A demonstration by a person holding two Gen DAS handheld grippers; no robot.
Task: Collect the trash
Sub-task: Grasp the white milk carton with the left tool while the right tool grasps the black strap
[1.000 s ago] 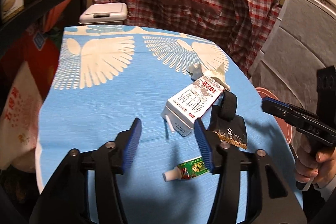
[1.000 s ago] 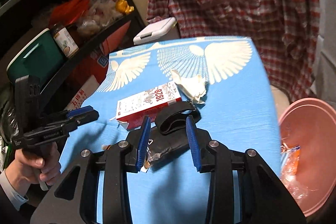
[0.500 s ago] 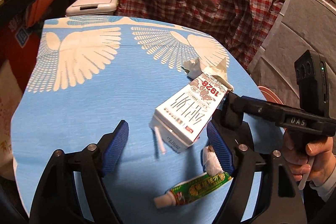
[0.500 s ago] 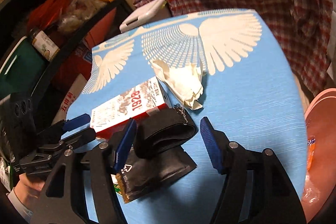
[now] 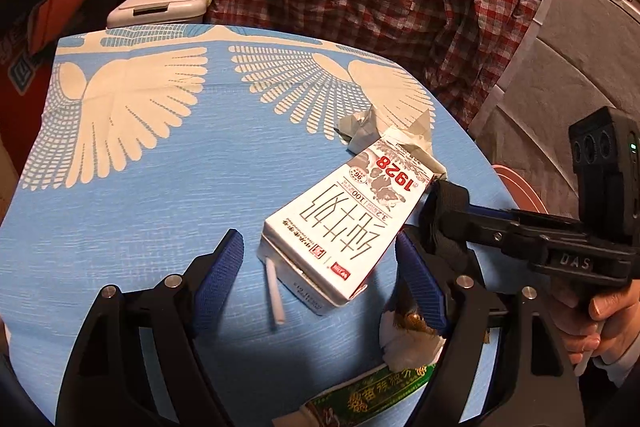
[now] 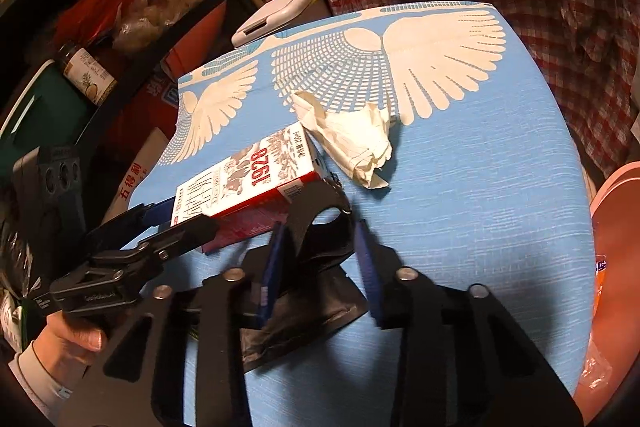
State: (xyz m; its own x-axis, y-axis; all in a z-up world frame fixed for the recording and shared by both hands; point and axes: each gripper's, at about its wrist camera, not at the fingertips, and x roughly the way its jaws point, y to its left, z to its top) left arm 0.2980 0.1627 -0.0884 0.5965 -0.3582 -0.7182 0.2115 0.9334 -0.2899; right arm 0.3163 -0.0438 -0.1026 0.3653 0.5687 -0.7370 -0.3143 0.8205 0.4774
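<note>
Straddling milk carton w/ left tongs.

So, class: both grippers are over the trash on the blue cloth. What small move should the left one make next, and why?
Probably close the left gripper on the milk carton. Its jaws are open with the carton's near end lying between the blue pads, so a squeeze should secure it. The right gripper is busy straddling the black strap, and the pink bin waits beside the table.
</note>
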